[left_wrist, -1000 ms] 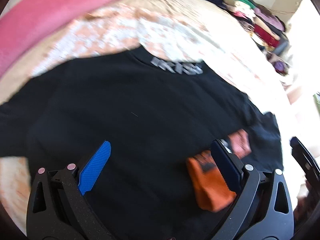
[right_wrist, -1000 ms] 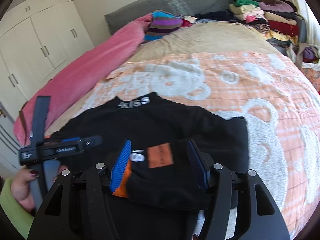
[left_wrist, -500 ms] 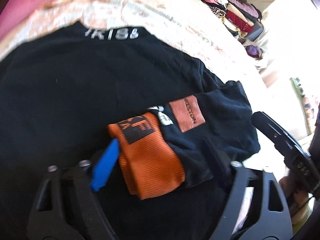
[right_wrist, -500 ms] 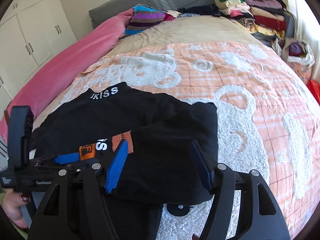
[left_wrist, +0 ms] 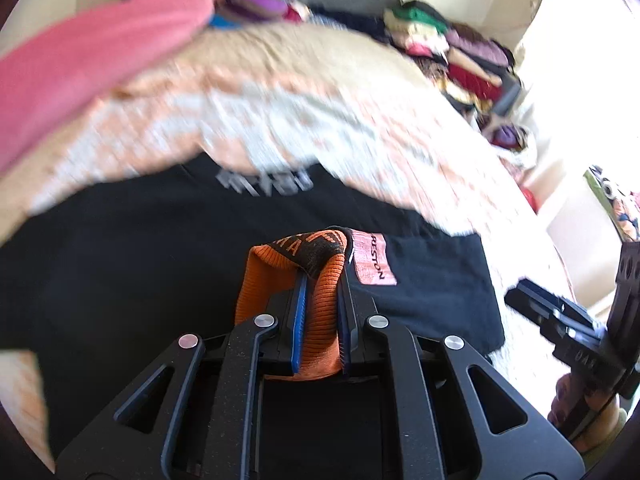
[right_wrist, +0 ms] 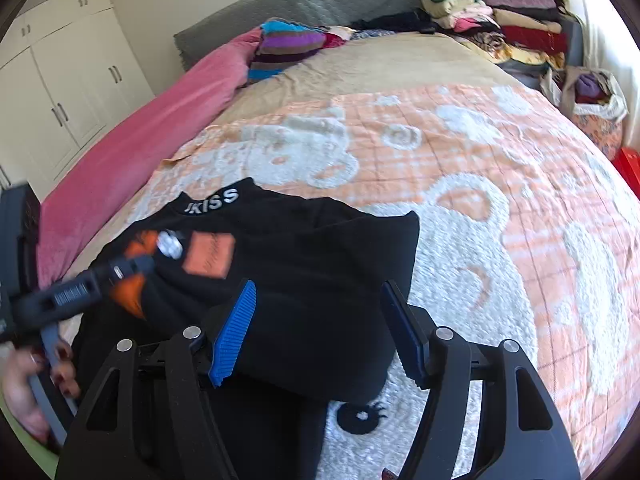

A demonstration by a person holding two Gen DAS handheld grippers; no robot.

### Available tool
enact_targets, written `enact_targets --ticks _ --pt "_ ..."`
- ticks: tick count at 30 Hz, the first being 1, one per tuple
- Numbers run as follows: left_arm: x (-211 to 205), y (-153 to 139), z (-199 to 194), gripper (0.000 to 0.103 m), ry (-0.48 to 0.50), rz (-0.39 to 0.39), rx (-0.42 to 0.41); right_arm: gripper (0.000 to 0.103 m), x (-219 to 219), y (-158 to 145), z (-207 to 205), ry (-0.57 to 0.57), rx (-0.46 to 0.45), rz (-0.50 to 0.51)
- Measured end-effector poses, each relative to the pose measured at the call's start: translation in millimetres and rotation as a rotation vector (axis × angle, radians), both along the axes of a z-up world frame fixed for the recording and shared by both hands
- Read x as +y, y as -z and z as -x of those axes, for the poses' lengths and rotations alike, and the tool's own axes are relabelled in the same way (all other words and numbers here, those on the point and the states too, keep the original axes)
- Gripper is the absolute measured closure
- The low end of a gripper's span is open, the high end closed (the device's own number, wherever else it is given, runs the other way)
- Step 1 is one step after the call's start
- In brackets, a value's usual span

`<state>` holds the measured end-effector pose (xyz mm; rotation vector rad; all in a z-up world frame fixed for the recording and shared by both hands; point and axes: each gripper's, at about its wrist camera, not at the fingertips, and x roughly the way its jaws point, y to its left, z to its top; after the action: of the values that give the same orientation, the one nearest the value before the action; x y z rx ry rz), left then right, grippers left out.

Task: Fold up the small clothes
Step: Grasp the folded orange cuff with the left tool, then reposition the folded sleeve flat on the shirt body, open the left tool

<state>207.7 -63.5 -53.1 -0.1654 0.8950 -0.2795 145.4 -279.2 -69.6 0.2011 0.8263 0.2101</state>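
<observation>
— Near the bottom of the left wrist view, what is the left gripper [left_wrist: 322,312] doing?

— Its blue pads are clamped tight on the orange ribbed cuff [left_wrist: 320,304] of the black garment [left_wrist: 132,276]. The cuff bunches up between them, and its printed end flops over the fingertips.

— And the garment itself?

— It lies spread on the peach-and-white blanket [left_wrist: 400,148], collar with white lettering at the far side. A salmon patch [left_wrist: 372,260] sits just right of the cuff, on the sleeve folded across the body. This view is blurred, so the lettering is unreadable. The right gripper shows at the right edge, held by fingers.

— On to the right wrist view?

— The right gripper [right_wrist: 320,320] stands fairly wide, its pads either side of the folded black sleeve; I see no pinch on the cloth. The black garment [right_wrist: 320,248] lies near and left on the blanket [right_wrist: 480,160]. Its collar reads "KISS".

— Is the left gripper visible there?

— Yes, blurred at the left edge [right_wrist: 132,276], beside the orange cuff [right_wrist: 128,296], with a hand [right_wrist: 24,384] around its handle. A pink bedcover [right_wrist: 140,152] runs along the far left, and stacked clothes [right_wrist: 500,8] sit far right.
</observation>
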Motion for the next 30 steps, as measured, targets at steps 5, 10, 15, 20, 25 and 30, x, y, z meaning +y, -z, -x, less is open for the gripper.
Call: enact_targets --ticks 5,10,15,20,25,30 --pt "33 -9 -9 0.096 -0.081 -0.089 -0.049 0.04 23 2 -10 -0.048 0.005 0.026" --pt "69 17 -17 0.094 -0.142 -0.106 0.027 0.04 46 10 -24 -0.078 0.031 0.035" --pt "88 33 -18 0.093 -0.171 -0.107 0.065 0.04 66 17 -35 -0.107 0.052 0.064" --pt "93 37 -20 0.092 -0.184 -0.164 0.068 0.04 74 28 -48 -0.116 0.089 0.058" --pt "106 43 -23 0.09 -0.201 -0.178 0.105 0.04 74 55 -67 -0.084 0.171 0.116" --pt "118 47 -21 0.077 -0.198 -0.148 0.135 0.04 70 45 -56 -0.086 0.122 0.095"
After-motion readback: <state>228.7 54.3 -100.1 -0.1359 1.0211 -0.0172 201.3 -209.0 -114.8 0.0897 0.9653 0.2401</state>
